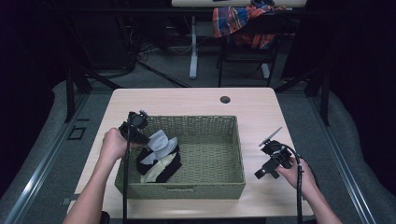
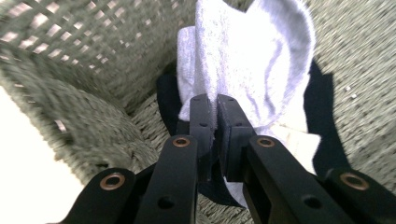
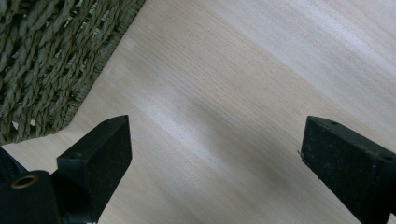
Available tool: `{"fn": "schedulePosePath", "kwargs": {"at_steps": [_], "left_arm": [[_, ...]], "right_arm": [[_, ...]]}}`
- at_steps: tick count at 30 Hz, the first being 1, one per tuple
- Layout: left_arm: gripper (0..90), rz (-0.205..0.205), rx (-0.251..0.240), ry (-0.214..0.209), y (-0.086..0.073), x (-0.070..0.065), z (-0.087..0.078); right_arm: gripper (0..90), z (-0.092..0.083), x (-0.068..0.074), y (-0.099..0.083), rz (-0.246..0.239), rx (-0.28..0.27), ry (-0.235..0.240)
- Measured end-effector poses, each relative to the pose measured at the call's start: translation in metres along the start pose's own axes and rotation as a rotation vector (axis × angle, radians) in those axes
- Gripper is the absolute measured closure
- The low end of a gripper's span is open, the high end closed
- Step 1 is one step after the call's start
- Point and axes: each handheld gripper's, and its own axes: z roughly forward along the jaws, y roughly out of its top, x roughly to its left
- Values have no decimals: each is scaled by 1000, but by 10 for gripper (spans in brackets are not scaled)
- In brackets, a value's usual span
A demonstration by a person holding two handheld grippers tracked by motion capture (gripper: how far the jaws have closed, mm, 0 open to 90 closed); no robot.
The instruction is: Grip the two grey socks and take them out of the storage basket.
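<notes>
A woven green basket (image 1: 212, 123) stands in the middle of the table and holds a small heap of socks at its left end. My left gripper (image 2: 215, 109) reaches over the basket's left wall and is shut on a light grey sock (image 2: 252, 51), whose cloth bunches up beyond the pinched jaws. In the high view that grey sock (image 1: 161, 142) lies on top of black socks (image 1: 170, 168) and a cream one. My right gripper (image 3: 212, 149) hovers over bare table to the right of the basket, jaws wide open with nothing between them.
The basket's corner (image 3: 42, 60) lies just left of my right gripper. A cable hole (image 1: 225, 99) sits near the table's far edge. Behind the table stands a chair draped with a plaid cloth (image 1: 238, 21). The basket's right half (image 1: 210, 156) holds nothing.
</notes>
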Motion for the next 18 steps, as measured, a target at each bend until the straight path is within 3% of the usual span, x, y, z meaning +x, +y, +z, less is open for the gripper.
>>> {"fn": "schedulePosePath", "kwargs": {"at_steps": [3,4,6,7,9,10,12,15,18], "left_arm": [[858,2,-26,10,-1,1,-8],[857,2,-26,10,-1,1,-8],[858,-1,-44,15,-2,0,-15],[858,-1,-52,16,-2,0,-17],[858,3,-57,15,-2,-1,-21],[858,10,-62,22,-2,-1,-22],[858,14,-62,20,-2,-3,-25],[858,23,-68,22,-1,-5,-27],[858,28,-71,18,-1,-8,-29]], "right_arm": [[87,1,0,0,0,-2,1],[86,4,3,-2,41,-50,10],[87,3,2,-1,24,-30,5],[87,5,3,-2,54,-68,13],[87,-1,-1,1,-11,12,-2],[87,-1,-1,1,-19,21,-4],[87,1,0,0,5,-8,1],[87,0,0,0,-5,4,-2],[87,1,2,-1,20,-25,1]]}}
